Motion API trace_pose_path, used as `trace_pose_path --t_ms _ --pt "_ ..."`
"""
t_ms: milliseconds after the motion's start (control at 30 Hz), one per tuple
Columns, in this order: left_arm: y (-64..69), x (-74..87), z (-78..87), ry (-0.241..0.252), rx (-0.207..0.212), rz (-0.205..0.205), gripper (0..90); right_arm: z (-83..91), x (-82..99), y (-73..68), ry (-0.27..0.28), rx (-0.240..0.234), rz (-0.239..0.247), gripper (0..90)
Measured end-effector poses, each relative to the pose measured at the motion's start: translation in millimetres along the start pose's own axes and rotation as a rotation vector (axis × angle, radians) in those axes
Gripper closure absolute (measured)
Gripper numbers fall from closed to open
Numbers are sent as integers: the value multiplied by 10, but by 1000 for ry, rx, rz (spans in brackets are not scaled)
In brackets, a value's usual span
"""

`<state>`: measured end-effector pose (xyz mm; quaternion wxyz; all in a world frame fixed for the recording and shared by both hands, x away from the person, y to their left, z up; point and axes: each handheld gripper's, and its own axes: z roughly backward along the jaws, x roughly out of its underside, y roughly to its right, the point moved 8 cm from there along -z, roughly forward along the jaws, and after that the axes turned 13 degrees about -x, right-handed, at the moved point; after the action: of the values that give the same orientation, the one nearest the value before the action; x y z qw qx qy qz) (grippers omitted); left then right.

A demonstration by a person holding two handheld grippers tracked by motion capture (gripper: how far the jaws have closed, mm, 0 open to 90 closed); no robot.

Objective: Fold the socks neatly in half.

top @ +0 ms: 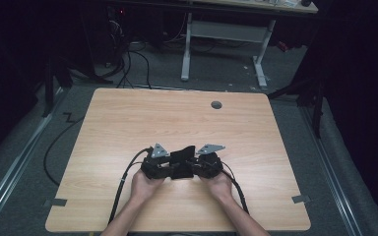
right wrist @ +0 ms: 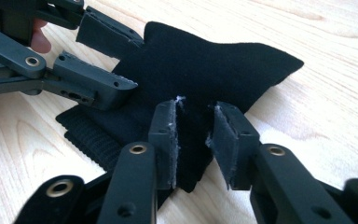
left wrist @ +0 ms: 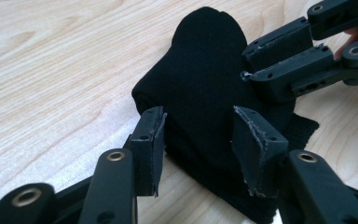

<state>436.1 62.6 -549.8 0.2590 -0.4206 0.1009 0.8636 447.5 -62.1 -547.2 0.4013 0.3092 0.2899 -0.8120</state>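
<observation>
A black sock (top: pixel 181 162) lies crumpled on the wooden table (top: pixel 128 123) near its front edge, between my two grippers. In the left gripper view the sock (left wrist: pixel 205 84) bulges up between the jaws of my left gripper (left wrist: pixel 198 140), whose pads press its sides. My right gripper (left wrist: pixel 247 60) reaches in from the right at the sock's far edge. In the right gripper view a fold of the sock (right wrist: pixel 205 70) stands between the jaws of my right gripper (right wrist: pixel 196 140), which are slightly parted around it. The left gripper (right wrist: pixel 135 60) meets the sock from the upper left.
A round cable hole (top: pixel 216 104) sits near the table's far edge. Beyond the table stands a white desk frame (top: pixel 226 29), with cables (top: pixel 133 64) on the dark floor. Cables trail from both grippers toward the front edge.
</observation>
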Motion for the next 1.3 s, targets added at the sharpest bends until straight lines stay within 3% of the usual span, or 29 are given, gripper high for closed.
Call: trace_pose_path --t_ms 233,533,833,1133,1300 --pt "-10 -6 -34 1 8 13 537 17 22 11 3 13 -7 633" --pt "-12 -127 -150 -11 4 -28 548 43 1 97 14 57 -35 632" --pt "0 -252 -285 -10 2 -34 549 93 -10 243 31 90 -62 633" --pt "2 -309 -361 -8 0 -2 520 117 -24 358 40 107 -79 624" --pt "-27 -332 -285 -1 -4 -1 468 163 -40 328 51 108 -83 615"
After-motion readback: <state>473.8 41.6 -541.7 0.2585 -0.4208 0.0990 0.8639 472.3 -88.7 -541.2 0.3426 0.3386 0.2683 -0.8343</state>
